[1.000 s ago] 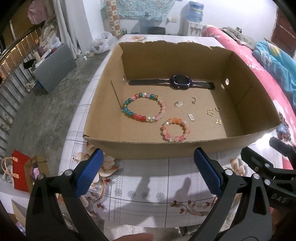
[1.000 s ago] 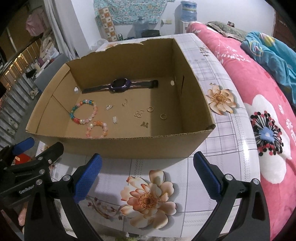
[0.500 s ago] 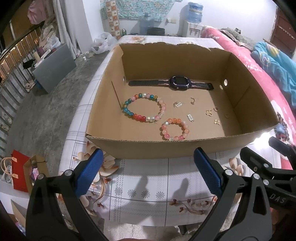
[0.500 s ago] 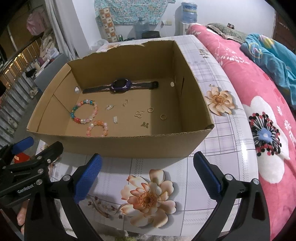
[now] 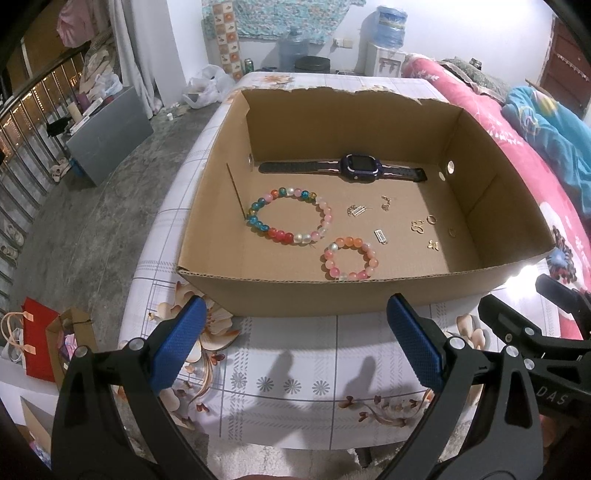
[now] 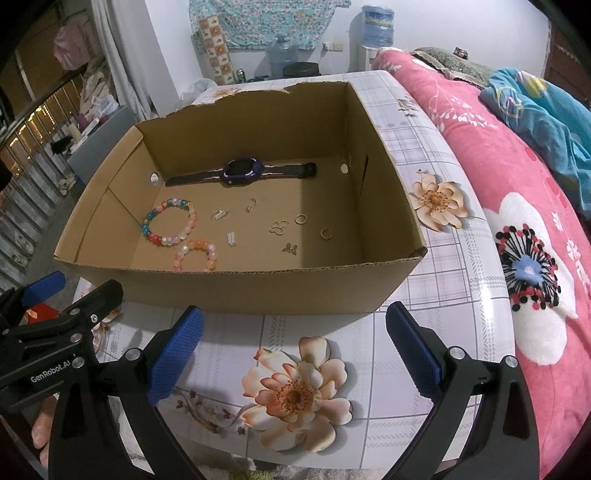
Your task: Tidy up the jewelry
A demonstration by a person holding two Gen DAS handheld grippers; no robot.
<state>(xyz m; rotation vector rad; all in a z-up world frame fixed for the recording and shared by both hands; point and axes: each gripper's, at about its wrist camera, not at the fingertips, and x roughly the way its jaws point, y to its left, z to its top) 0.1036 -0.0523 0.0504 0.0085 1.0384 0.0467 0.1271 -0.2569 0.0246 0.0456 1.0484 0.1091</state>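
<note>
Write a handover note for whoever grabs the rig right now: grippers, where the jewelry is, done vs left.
Left gripper: open, empty, over the tablecloth short of the cardboard box.
Right gripper: open, empty, also short of the box.
All in the box: watch by the far wall, large bead bracelet, small pink bracelet, small charms and rings loose on the floor.
Done: nothing gripped, nothing visibly sorted.
Left: all organizing.

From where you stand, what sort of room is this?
Probably a lived-in bedroom at home: a bed with a pink floral blanket runs beside the table, a water dispenser stands against the far wall, and clothes hang at the left.
</note>
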